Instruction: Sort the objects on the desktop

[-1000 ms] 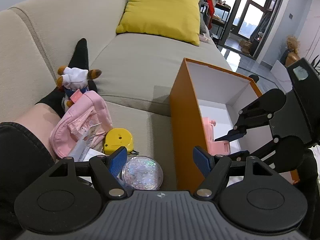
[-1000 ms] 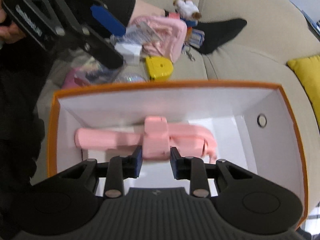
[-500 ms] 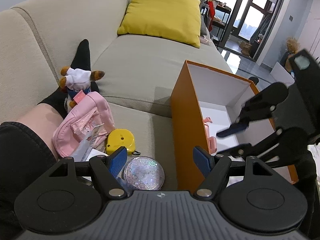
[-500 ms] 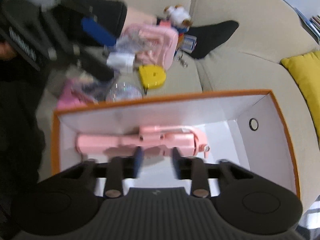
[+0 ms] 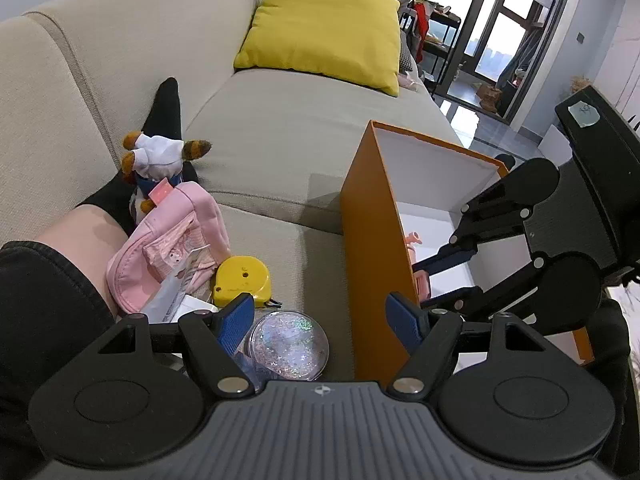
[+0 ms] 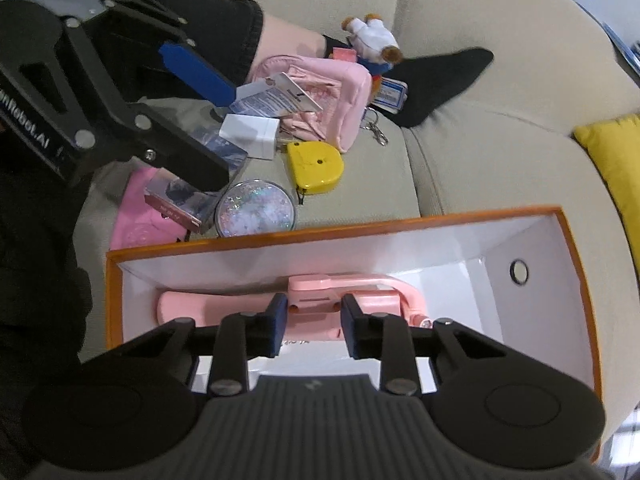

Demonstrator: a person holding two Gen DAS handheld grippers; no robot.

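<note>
An orange box [image 6: 320, 224] with a white inside stands on the sofa seat. A pink folding handle device [image 6: 200, 304] lies flat on its floor. My right gripper [image 6: 312, 320] hovers just above the device; its jaws are closing and the pads do not press on anything. My left gripper [image 5: 320, 312] is open over the seat left of the box [image 5: 372, 240], with a round glitter case [image 5: 288, 344] below it. Beside that case lie a yellow tape measure [image 5: 240, 280], a pink pouch [image 5: 172, 248] and a small plush toy [image 5: 160, 156].
A person's leg [image 5: 72, 232] in a black sock lies against the sofa back beside the pile. A white charger [image 6: 252, 132], packets and a clear card case [image 6: 188, 200] lie under the left gripper. A yellow pillow [image 5: 324, 28] sits at the far end of the sofa.
The right gripper let go of the pink device, which now rests on the box floor, and drew back up a little. Its jaws widened, then narrowed again. The left gripper stayed put.
</note>
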